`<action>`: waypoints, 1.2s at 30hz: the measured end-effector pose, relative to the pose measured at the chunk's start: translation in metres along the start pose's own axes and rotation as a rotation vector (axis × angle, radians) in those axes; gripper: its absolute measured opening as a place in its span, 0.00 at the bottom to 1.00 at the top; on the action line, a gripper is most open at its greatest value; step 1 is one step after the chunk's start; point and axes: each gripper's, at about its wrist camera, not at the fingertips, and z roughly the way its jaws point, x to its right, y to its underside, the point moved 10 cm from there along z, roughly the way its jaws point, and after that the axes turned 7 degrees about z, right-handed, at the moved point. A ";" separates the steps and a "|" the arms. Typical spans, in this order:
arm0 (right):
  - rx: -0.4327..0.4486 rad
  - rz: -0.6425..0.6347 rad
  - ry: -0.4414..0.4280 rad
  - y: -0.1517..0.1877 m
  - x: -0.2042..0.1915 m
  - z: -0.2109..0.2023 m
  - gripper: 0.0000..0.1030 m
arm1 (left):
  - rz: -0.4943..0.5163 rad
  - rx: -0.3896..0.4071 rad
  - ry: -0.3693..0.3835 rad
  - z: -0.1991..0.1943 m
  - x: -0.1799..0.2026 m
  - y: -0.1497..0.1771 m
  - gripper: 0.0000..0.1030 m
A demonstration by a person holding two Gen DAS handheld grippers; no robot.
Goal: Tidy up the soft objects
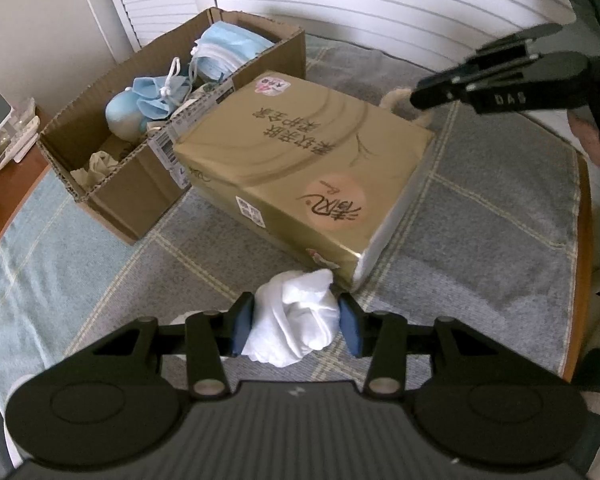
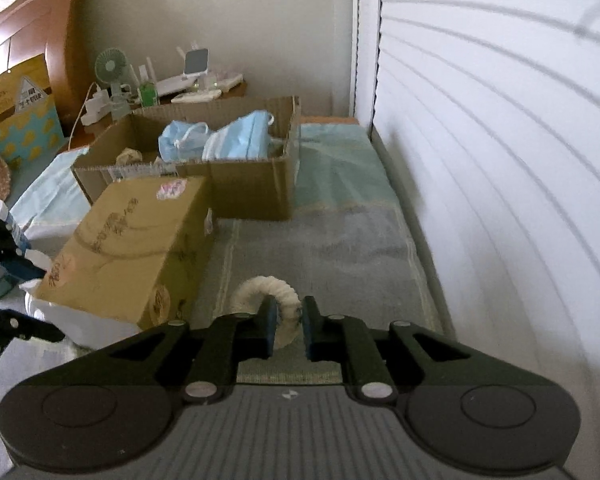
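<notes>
My left gripper [image 1: 296, 324] is shut on a bunched white cloth [image 1: 300, 320], held just above the checked mat by the near corner of the gold tissue pack [image 1: 300, 172]. My right gripper [image 2: 288, 328] is shut on a cream rope ring [image 2: 272, 304], low over the mat to the right of the gold pack [image 2: 136, 248]. In the left wrist view the right gripper [image 1: 432, 94] shows beyond the pack's far corner. The open cardboard box [image 1: 132, 196] holds blue face masks [image 1: 224, 50], a blue pouch [image 1: 156, 96] and a crumpled pale piece [image 1: 100, 164]; it also shows in the right wrist view [image 2: 256, 196].
A grey and blue checked mat [image 1: 480, 248] covers the wooden table. White slatted doors [image 2: 500, 160] stand close on the right. A side table behind the box carries a small fan [image 2: 110, 68] and gadgets. A wooden headboard [image 2: 32, 20] and a yellow bag [image 2: 20, 108] are at the far left.
</notes>
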 end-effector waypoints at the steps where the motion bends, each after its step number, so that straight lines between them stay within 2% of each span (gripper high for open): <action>1: -0.005 -0.001 0.010 0.002 0.001 0.001 0.20 | -0.002 0.002 0.000 0.000 0.000 0.000 0.44; 4: -0.006 0.002 0.015 0.007 0.001 0.000 0.36 | -0.005 0.002 -0.001 -0.001 0.000 0.000 0.45; 6: 0.008 -0.003 -0.005 0.009 -0.002 -0.004 0.56 | -0.005 0.002 -0.001 -0.001 0.000 0.001 0.47; 7: 0.019 -0.011 -0.012 0.010 -0.005 -0.006 0.70 | -0.007 0.003 -0.003 -0.001 0.000 0.001 0.47; 9: 0.040 -0.048 -0.005 0.012 -0.010 -0.004 0.72 | -0.015 0.004 -0.008 0.000 -0.001 0.002 0.50; 13: -0.004 -0.081 0.020 0.024 -0.012 0.013 0.72 | -0.023 0.011 -0.012 -0.001 0.000 0.005 0.57; 15: 0.005 -0.097 0.014 0.027 -0.013 0.015 0.77 | -0.015 0.014 -0.020 -0.002 0.002 0.006 0.63; 18: 0.000 -0.102 -0.004 0.029 -0.015 0.017 0.86 | -0.008 0.020 -0.032 -0.002 0.003 0.007 0.63; 19: -0.004 -0.112 -0.013 0.030 -0.017 0.018 0.92 | -0.007 0.022 -0.036 -0.002 0.003 0.008 0.63; 21: -0.001 -0.132 0.002 0.034 -0.020 0.018 1.00 | -0.005 0.029 -0.045 -0.001 0.003 0.008 0.63; 31: 0.009 -0.122 -0.003 0.035 -0.019 0.018 1.00 | -0.036 0.064 -0.050 0.001 -0.003 0.006 0.64; 34: 0.015 -0.123 -0.005 0.036 -0.019 0.017 1.00 | -0.066 0.079 -0.029 0.001 -0.004 0.008 0.52; 35: 0.016 -0.123 -0.006 0.036 -0.019 0.017 1.00 | -0.075 0.082 -0.033 -0.001 -0.004 0.009 0.45; 36: 0.017 -0.123 -0.008 0.036 -0.019 0.017 1.00 | -0.084 0.082 -0.046 -0.002 -0.005 0.010 0.43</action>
